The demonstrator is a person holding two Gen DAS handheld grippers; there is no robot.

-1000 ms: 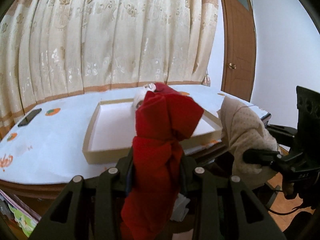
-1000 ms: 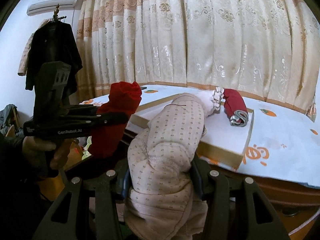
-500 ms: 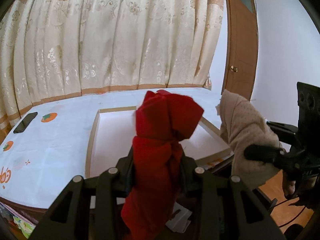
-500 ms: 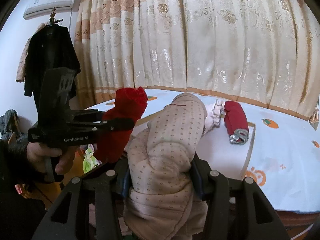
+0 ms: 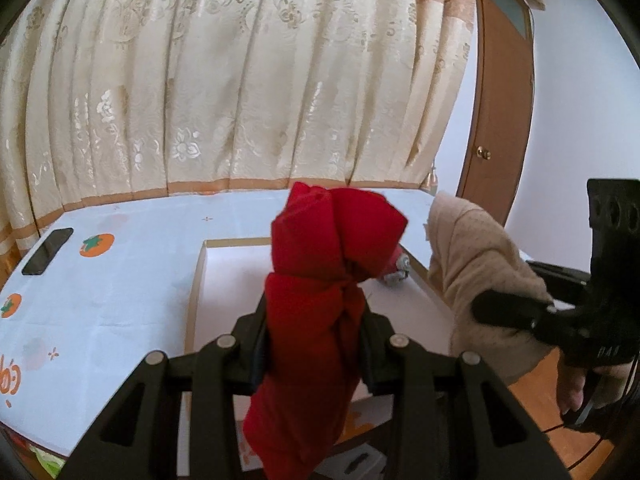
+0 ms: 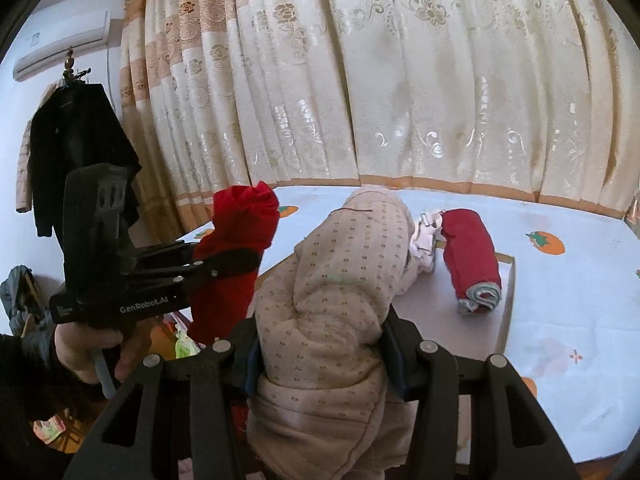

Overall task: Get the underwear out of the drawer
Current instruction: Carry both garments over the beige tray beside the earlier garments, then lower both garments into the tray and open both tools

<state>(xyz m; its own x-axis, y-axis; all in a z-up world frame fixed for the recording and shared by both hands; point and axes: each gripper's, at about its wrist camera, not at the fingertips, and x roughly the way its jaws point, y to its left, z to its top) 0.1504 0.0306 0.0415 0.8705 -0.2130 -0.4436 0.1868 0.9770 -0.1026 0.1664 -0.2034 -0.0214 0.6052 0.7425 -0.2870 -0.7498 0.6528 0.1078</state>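
Covering the table (image 5: 120, 280), a white fruit-print cloth — curtain (image 5: 240, 80) behind; both fingers pinching rolled garments.

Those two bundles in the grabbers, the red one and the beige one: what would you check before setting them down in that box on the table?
1. Red bundle clamped in left gripper: ok.
2. Beige dotted bundle clamped in right gripper: ok.
3. Bare floor left in the shallow box: ok, beside the red roll already lying there.
4. Bundles clear of each other: ok, apart.
5. Phone away from the box: ok.
6. Bundles' lower ends clear of the table edge: cannot tell.
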